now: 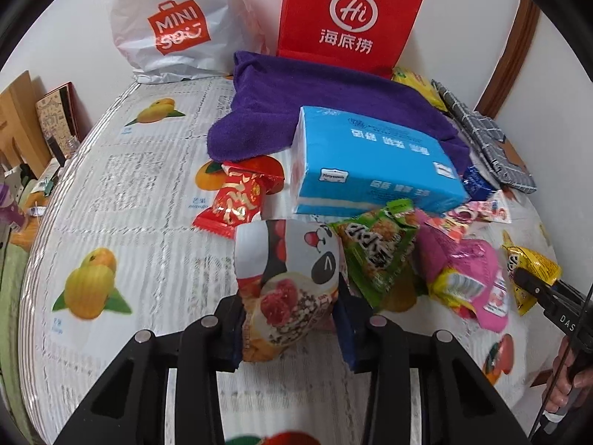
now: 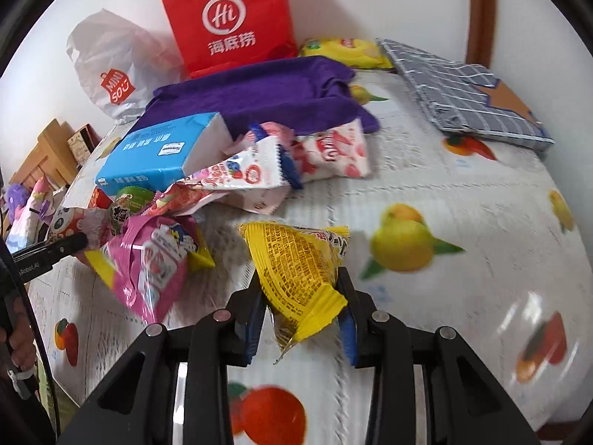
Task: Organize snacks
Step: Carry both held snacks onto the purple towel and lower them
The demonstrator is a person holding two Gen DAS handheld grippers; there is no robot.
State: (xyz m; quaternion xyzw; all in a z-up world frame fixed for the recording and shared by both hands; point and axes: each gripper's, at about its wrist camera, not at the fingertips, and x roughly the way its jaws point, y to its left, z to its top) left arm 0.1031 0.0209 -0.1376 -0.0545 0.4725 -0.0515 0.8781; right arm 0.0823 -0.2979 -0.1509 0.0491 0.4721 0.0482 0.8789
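Pinching light, crinkly packets near their sealed ends, the left gripper (image 1: pixel 287 328) is clamping the panda snack packet (image 1: pixel 287 278) and the right gripper (image 2: pixel 302 324) the yellow snack packet (image 2: pixel 300 278).

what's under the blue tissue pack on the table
The blue tissue pack lies partly on the purple towel at its far end. Its near end overhangs the snack pile, with a green packet at that edge. What else lies beneath is covered.

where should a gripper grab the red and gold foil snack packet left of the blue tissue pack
Grip the red and gold foil snack packet across its puffy middle, coming from above on its open left side; the blue tissue pack crowds its right, and its flat crimped ends offer little to pinch.
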